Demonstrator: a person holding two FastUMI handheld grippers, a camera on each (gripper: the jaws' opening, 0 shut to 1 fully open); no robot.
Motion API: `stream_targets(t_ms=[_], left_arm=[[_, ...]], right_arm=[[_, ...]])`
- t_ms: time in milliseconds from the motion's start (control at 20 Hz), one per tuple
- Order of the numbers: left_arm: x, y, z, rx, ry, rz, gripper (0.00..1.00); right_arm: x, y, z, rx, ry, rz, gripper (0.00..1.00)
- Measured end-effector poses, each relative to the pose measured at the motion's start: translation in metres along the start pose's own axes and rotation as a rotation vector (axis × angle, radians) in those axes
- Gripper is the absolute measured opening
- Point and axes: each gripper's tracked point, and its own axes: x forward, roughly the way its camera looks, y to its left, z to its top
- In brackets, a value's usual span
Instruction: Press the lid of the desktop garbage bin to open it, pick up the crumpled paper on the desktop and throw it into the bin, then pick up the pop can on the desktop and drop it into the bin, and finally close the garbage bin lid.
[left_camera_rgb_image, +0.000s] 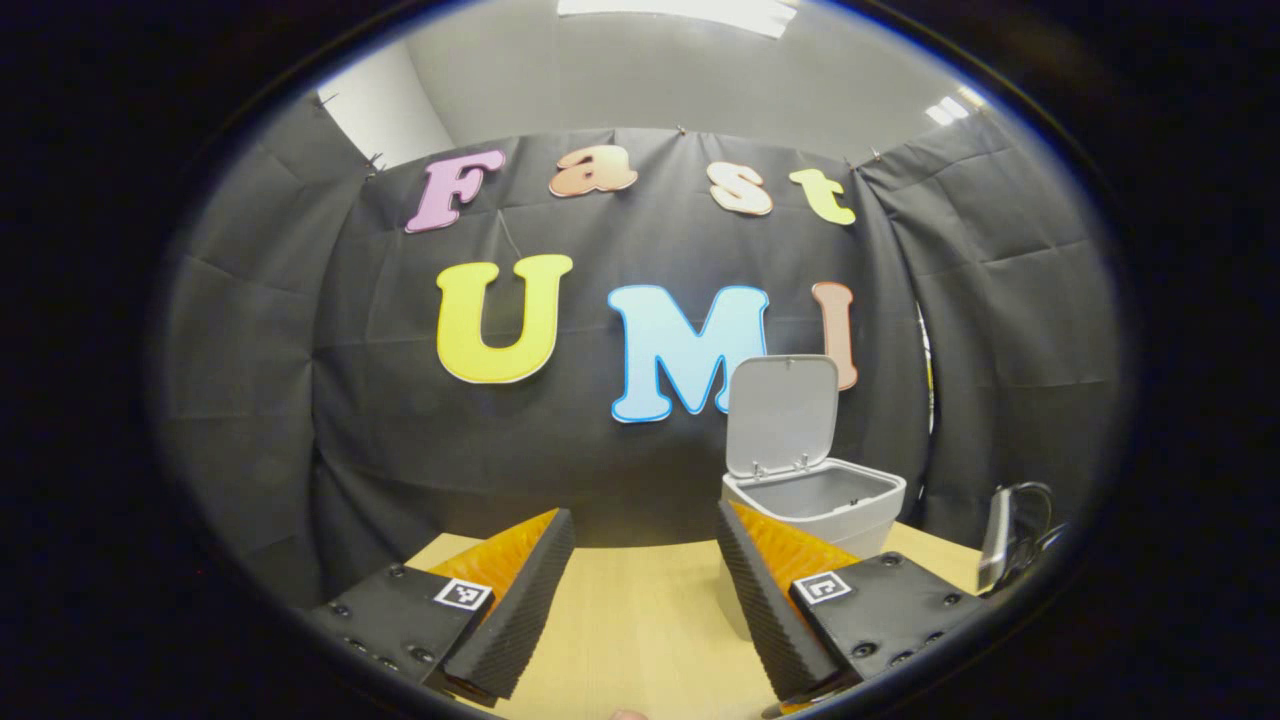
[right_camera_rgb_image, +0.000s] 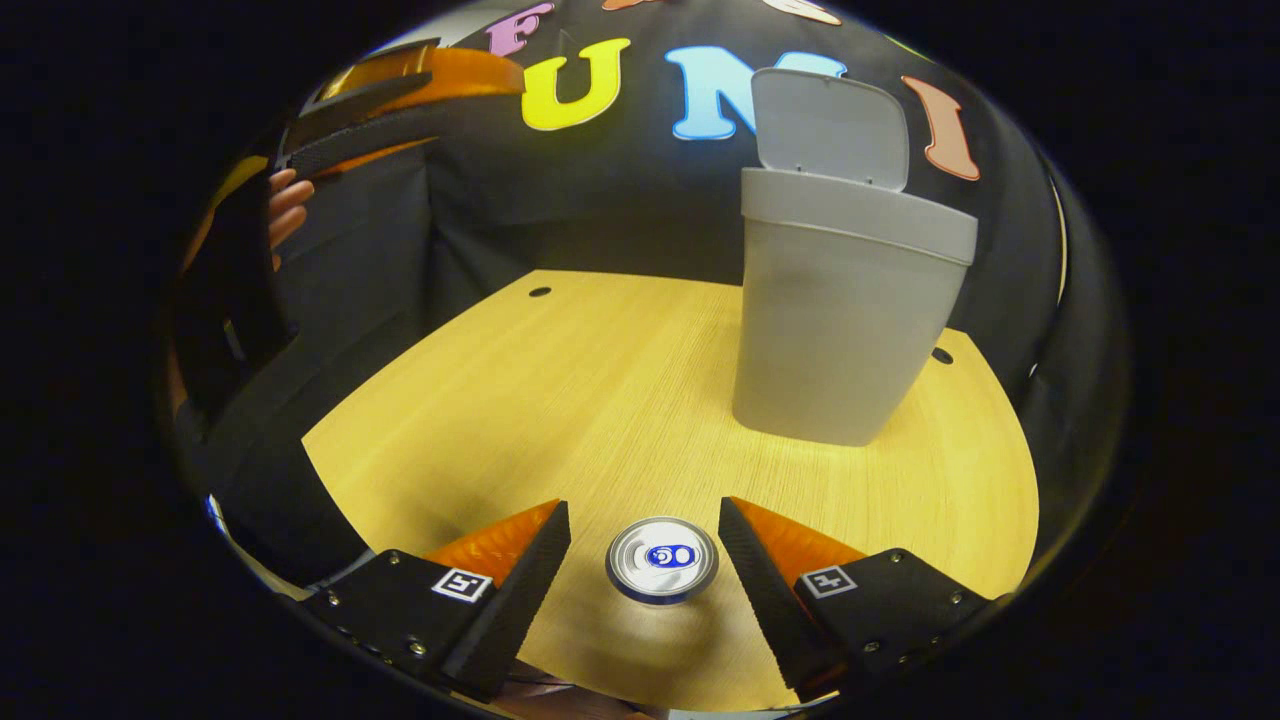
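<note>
While the bin (right_camera_rgb_image: 845, 300) is standing at the far side of the table (right_camera_rgb_image: 560, 400) with its lid (right_camera_rgb_image: 830, 125) tipped up and open, the can (right_camera_rgb_image: 662, 560) is sitting upright on the near part of the table, well apart from the bin, its top facing the camera. The right gripper (right_camera_rgb_image: 645, 570) is hanging over it with its fingers spread wide, one on either side of the can and neither touching it. The left gripper (left_camera_rgb_image: 645, 600) is waiting higher up, also wide and holding nothing, and is pointing toward the open bin (left_camera_rgb_image: 815, 495). No paper is lying on the table, so it is probably binned already. The can is likely light, thin-walled and smooth, so it is apt to dent or slip; taking it across the round wall, below the rim, with a moderate squeeze looks wisest.
</note>
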Motion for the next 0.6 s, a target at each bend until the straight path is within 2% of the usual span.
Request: stream_targets(t_ms=[200, 450, 550, 600], left_arm=[[0.002, 0.002, -0.006, 0.000, 0.008, 0.012, 0.95], [0.002, 0.004, -0.016, -0.031, 0.030, 0.035, 0.96], [0.002, 0.005, -0.015, -0.024, 0.031, 0.045, 0.95], [0.002, 0.005, -0.014, -0.021, 0.029, 0.048, 0.95]], right_arm=[[0.011, -0.003, -0.024, -0.006, 0.099, -0.006, 0.96], [0.019, -0.010, -0.036, 0.014, 0.157, 0.006, 0.96], [0.022, -0.008, -0.039, 0.029, 0.176, 0.024, 0.88], [0.024, -0.009, -0.039, 0.032, 0.172, 0.027, 0.88]])
